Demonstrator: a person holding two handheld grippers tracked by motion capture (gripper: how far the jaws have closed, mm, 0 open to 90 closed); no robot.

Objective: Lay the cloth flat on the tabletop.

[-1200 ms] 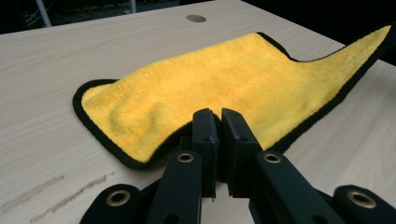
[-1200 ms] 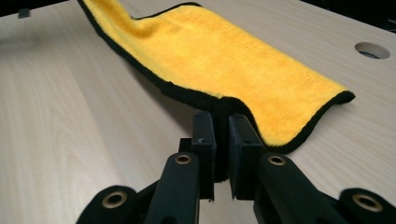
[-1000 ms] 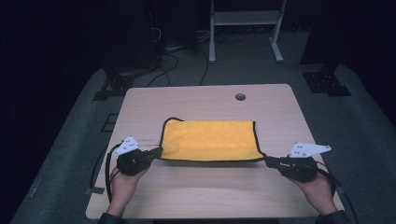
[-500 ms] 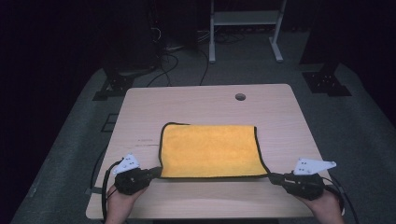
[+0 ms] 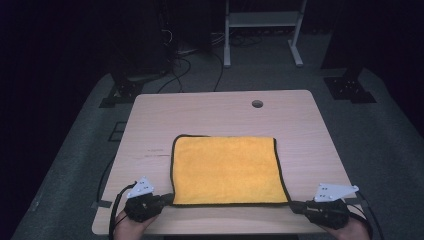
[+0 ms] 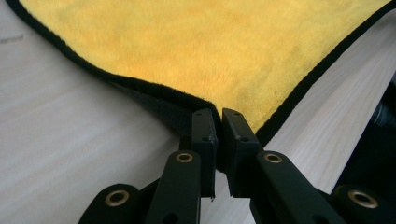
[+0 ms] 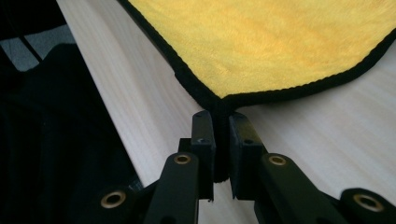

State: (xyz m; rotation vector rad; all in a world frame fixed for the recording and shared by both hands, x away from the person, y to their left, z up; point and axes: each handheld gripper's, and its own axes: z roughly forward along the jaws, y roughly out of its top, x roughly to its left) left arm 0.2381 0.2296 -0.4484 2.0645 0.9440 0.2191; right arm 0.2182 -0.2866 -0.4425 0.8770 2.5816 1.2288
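Observation:
A yellow cloth with a black hem lies spread flat on the wooden table, its near edge close to the table's front. My left gripper is shut on the cloth's near left corner, the hem pinched between the two black jaws. My right gripper is shut on the near right corner in the same way. Both hands sit at the table's front edge, and the cloth stretches away from each gripper.
A round cable hole sits near the table's far edge. Beyond the table stand a white metal frame and dark stand bases with cables on the grey floor. The table's front edge runs just beside the right gripper.
Both grippers have pulled back toward the table's front edge and sunk lower, drawing the cloth's near corners with them. The cloth now lies spread out larger and flatter.

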